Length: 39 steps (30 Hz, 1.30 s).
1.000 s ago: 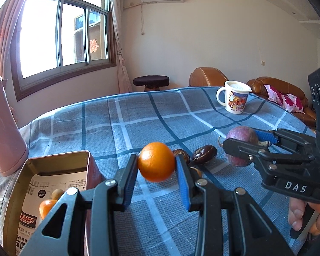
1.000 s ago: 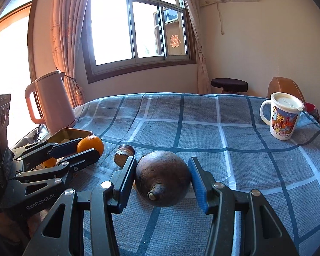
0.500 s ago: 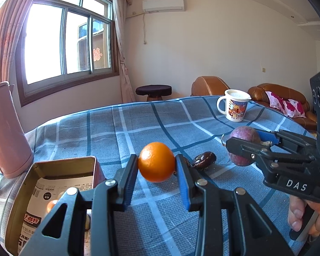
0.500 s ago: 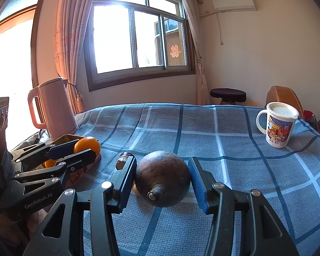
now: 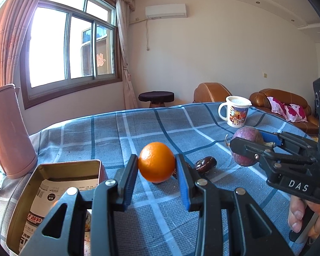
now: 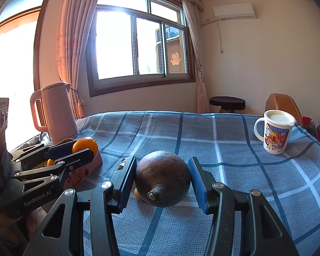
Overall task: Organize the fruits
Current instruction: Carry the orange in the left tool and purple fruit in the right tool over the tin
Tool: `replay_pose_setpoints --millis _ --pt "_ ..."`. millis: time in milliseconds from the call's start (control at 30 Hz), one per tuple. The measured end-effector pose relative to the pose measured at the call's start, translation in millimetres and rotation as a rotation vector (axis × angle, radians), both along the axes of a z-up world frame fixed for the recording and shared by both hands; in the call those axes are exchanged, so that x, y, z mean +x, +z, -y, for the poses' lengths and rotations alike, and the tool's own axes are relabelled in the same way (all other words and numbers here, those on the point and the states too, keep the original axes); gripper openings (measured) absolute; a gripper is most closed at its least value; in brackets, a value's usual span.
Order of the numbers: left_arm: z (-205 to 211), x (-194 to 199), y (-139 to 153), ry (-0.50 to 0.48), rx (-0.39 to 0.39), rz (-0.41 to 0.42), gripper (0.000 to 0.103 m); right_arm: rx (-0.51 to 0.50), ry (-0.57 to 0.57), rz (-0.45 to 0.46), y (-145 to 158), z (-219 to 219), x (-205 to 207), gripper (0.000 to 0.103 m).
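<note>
Left tool [image 5: 156, 164] clenched on a small orange [image 5: 156, 162], pads pressing its two sides, fruit lifted clear of the blue plaid desk [image 5: 138, 128]. Round thing, so no real long axis to speak of. From the right wrist view, same orange [image 6: 85, 146] hanging right above the near edge of the tin [image 6: 83, 170].

Right tool [image 6: 163, 179] grasping a dark purple-brown fruit [image 6: 163, 178], squeezed side to side between the blue pads. Roughly egg-shaped, long axis running front to back along the fingers, stubby stem end pointing back toward the camera and a bit down. In the left wrist view that fruit [image 5: 247, 147] looks more reddish-purple, held just above the cloth, well to the right of the orange.

Open rectangular metal tin [image 5: 53, 192] at the left corner of the desk, lined with printed paper; something orange lying inside, mostly hidden behind the left tool, hard to say how many pieces. Right wrist view shows another orange bit [image 6: 51, 162] peeking from the tin behind the fingers.

Loose on the cloth between the two tools: a wrinkled dark brown fruit [image 5: 205, 163], long axis lying roughly left-right. More small pieces tucked behind the held fruits, too hidden to name.

Pink kettle [image 6: 55, 115] standing upright just behind the tin. Lidded cartoon mug [image 6: 275, 133] upright far right, handle facing left.
</note>
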<state>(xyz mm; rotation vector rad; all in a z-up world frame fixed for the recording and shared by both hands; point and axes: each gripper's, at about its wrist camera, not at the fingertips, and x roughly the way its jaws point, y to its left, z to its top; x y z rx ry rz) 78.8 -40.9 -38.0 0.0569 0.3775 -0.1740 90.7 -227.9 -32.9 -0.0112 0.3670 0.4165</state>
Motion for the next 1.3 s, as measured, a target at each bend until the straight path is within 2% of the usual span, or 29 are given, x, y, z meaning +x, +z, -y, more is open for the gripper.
replay_pose_setpoints --millis 567,1300 --pt "-2 -9 2 0.020 -0.002 0.045 0.037 -0.001 0.000 0.063 5 0 -11 0.052" --pt "-4 -18 6 0.037 0.008 0.085 0.037 -0.004 0.003 0.092 6 0 -16 0.052"
